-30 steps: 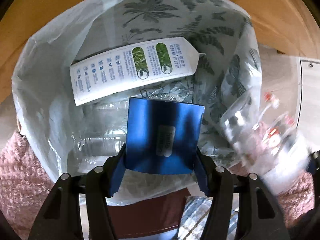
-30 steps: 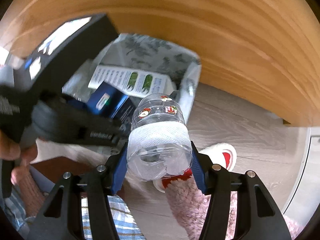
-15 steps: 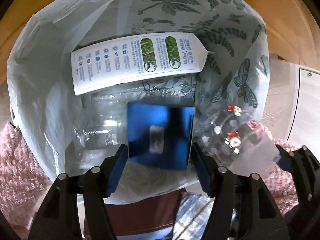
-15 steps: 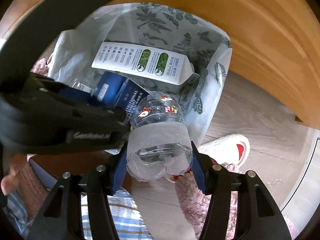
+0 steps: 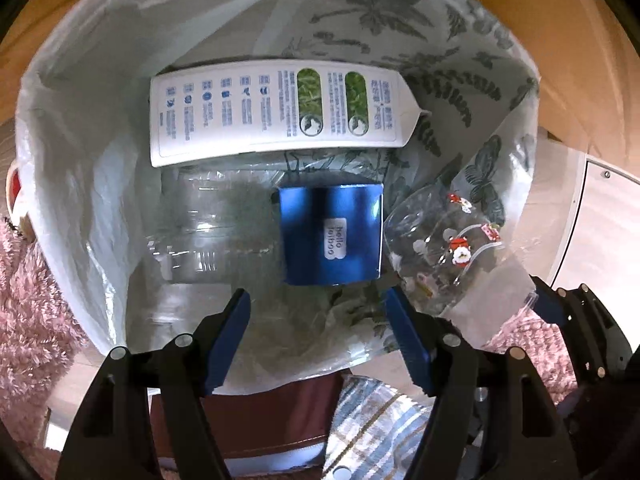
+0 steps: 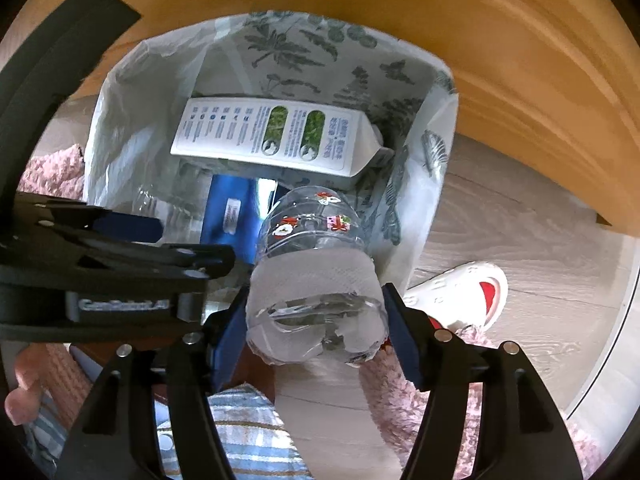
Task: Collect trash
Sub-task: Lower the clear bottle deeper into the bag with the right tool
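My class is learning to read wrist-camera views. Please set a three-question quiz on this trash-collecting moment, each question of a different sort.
1. True or false: the left gripper grips the blue box.
2. What does the right gripper hold?
A. white carton
B. clear bottle
C. slipper
3. Fill in: the blue box lies inside the ___.

Key: 1 false, its jaws stand open; 2 B; 3 trash bag.

Left tongs hang spread apart and empty; right tongs are clamped, a hand behind them.
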Motion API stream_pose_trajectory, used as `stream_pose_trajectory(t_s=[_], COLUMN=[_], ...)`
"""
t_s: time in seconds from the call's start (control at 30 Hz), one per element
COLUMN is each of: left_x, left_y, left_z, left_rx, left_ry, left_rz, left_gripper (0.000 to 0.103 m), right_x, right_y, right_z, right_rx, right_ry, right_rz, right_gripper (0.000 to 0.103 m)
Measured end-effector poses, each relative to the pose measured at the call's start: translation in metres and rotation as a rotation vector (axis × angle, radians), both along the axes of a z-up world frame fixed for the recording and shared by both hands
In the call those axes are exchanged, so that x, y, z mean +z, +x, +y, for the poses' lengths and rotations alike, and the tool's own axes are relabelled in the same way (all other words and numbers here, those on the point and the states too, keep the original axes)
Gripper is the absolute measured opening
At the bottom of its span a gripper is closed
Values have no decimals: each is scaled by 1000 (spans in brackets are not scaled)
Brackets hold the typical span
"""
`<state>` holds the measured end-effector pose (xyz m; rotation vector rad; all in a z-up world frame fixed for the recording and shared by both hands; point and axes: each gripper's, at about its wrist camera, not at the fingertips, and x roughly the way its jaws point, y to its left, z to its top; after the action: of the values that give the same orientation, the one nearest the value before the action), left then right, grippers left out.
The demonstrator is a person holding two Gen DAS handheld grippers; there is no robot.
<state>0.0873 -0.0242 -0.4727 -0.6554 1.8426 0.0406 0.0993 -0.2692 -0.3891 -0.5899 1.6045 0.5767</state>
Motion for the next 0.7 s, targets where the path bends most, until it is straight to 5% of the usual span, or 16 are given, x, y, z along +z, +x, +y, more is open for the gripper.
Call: stream_pose_trajectory(t_s=[0.7], left_x=[36], left_y=[2], left_z=[52], left_rx=[8], left_ry=[185], left_rz=[-78], left_gripper=[67], right_x=[-68], right_y=[11], right_z=[36], right_rx=[30], right_ry=[-315], right_rz=[136], right_gripper=[54])
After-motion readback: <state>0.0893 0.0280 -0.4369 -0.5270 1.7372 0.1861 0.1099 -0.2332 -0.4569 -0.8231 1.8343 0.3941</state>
